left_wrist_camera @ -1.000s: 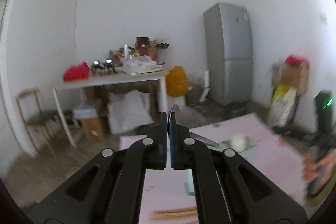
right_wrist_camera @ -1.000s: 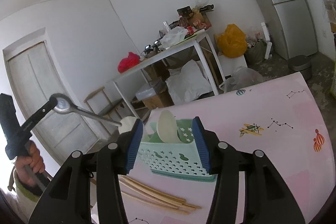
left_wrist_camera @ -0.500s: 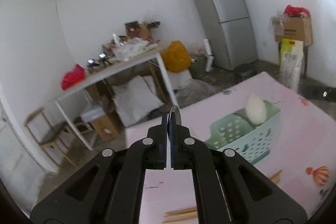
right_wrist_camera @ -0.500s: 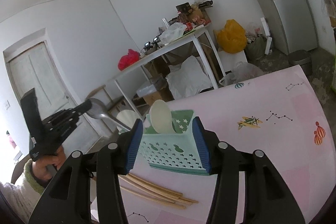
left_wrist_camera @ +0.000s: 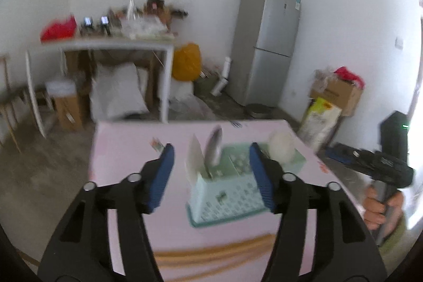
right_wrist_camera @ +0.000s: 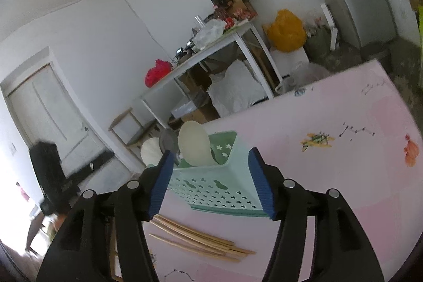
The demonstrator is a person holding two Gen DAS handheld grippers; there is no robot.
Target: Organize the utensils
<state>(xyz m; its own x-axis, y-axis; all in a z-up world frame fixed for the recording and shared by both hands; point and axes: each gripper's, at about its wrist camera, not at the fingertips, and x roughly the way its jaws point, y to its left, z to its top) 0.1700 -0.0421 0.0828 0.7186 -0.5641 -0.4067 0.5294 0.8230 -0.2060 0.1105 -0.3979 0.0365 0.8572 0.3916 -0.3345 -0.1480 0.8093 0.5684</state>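
Since a second ago the metal spoon [left_wrist_camera: 214, 144] that sat pinched in your left gripper [left_wrist_camera: 211, 177] has gone into the mint basket [left_wrist_camera: 227, 192], and that gripper's jaws are opening with nothing between the pads. The spoon now stands bowl-up in the basket's near compartment, just ahead of the left fingertips, beside a pale flat spoon [left_wrist_camera: 195, 157]; a white spoon [left_wrist_camera: 280, 147] stands at the far end, beyond the right-hand pad. Standing them upright likely keeps the handles down and the compartments sorted. Your right gripper [right_wrist_camera: 210, 180] straddles the basket's end, its jaws also opening; the blue pads sit beside the walls rather than pressing them, so you look to have been steadying the basket for the drop and are now letting go. From that gripper, the basket lies directly between the fingers, with a cream spoon [right_wrist_camera: 194, 146] rising just ahead. The wooden chopsticks [right_wrist_camera: 198, 242] lie loose on the pink table [right_wrist_camera: 343, 176], below and close in front of both tools, probably your next pick. They lie flat and thin, so expect to come in low.
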